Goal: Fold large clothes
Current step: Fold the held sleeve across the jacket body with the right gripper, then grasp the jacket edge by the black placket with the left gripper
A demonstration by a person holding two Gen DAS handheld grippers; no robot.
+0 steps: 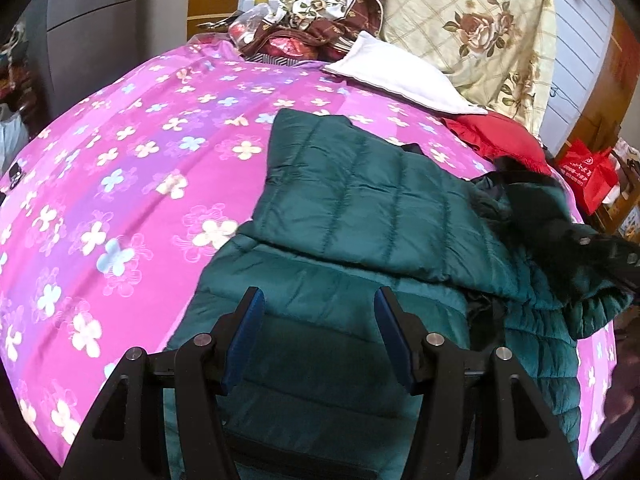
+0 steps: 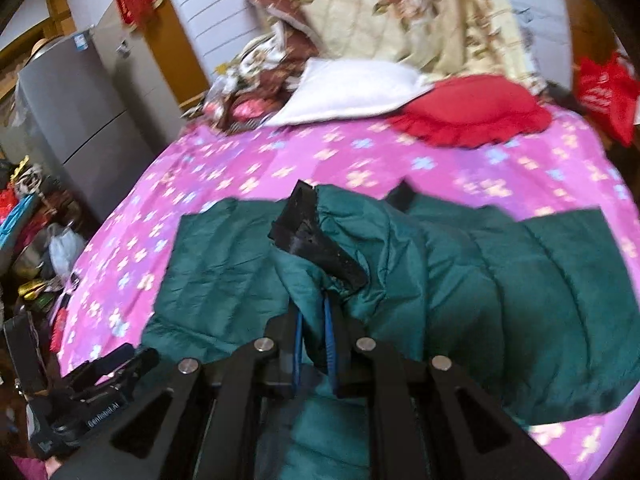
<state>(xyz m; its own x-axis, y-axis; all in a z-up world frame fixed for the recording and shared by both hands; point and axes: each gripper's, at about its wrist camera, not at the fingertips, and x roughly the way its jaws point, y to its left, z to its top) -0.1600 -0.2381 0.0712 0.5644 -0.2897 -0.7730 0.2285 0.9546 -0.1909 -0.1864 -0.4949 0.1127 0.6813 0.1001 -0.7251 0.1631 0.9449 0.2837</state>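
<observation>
A dark green quilted puffer jacket (image 1: 360, 208) lies on the pink flowered bedsheet (image 1: 120, 160). One panel is folded over its body and a dark fur-trimmed hood (image 1: 532, 200) bunches at the right. My left gripper (image 1: 320, 312) is open and empty, just above the jacket's near part. In the right wrist view the jacket (image 2: 520, 272) spreads across the sheet (image 2: 280, 152). My right gripper (image 2: 314, 320) is shut on a fold of the jacket's sleeve, whose black cuff (image 2: 316, 236) sticks up beyond the fingers. The left gripper (image 2: 100, 376) also shows at the lower left of the right wrist view.
A white pillow (image 1: 400, 76), a red cushion (image 1: 504, 140) and a pile of floral bedding (image 1: 460, 20) lie at the head of the bed. A grey fridge (image 2: 80, 120) and floor clutter (image 2: 28, 240) stand left of the bed. A red bag (image 1: 588, 176) hangs right.
</observation>
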